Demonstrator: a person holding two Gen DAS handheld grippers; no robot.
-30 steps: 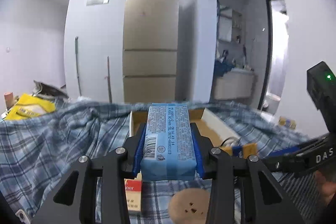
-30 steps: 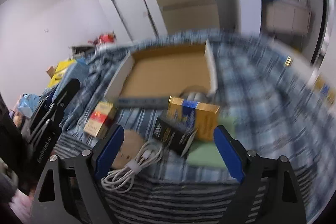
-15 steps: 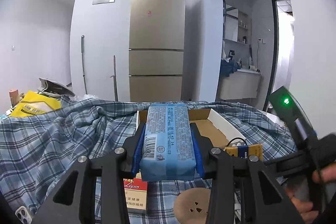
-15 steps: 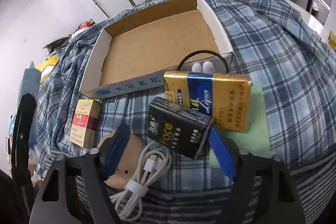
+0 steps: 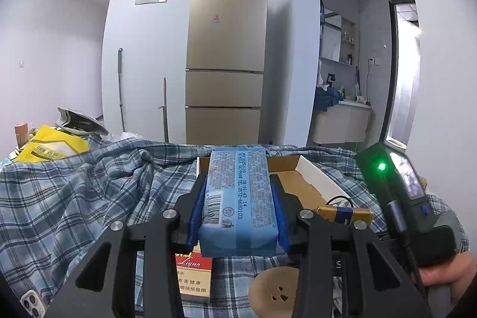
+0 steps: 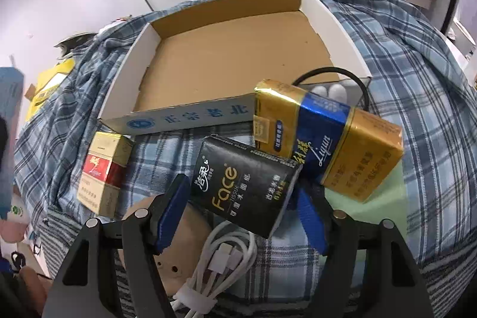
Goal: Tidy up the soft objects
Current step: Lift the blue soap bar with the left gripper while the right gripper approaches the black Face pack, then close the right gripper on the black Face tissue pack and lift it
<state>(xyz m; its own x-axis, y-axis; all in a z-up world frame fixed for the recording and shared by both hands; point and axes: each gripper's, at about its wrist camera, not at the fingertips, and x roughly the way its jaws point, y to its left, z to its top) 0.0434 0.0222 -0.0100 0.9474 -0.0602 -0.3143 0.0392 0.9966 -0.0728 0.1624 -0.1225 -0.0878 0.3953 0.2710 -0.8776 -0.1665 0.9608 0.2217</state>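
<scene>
R gripper [image 6: 238, 213] came down, jaws just closing round black tissue pack [image 6: 244, 187], pads near, contact unclear | pack at near edge of plaid-covered surface [image 6: 417, 85], by cable [image 6: 220, 258] | L gripper [image 5: 238, 213] clamps blue tissue pack [image 5: 238, 198], unmoved | only R view shows cardboard tray [image 6: 232, 55] empty

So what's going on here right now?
A person is sorting soft packs on a plaid cloth using two handheld grippers. The left gripper holds a blue tissue pack clamped in its fingers, above the near end of the empty cardboard tray. The right gripper has been closing its fingers around the black tissue pack, which lies between them beside a gold pack and a white cable. Contact isn't clear yet.
</scene>
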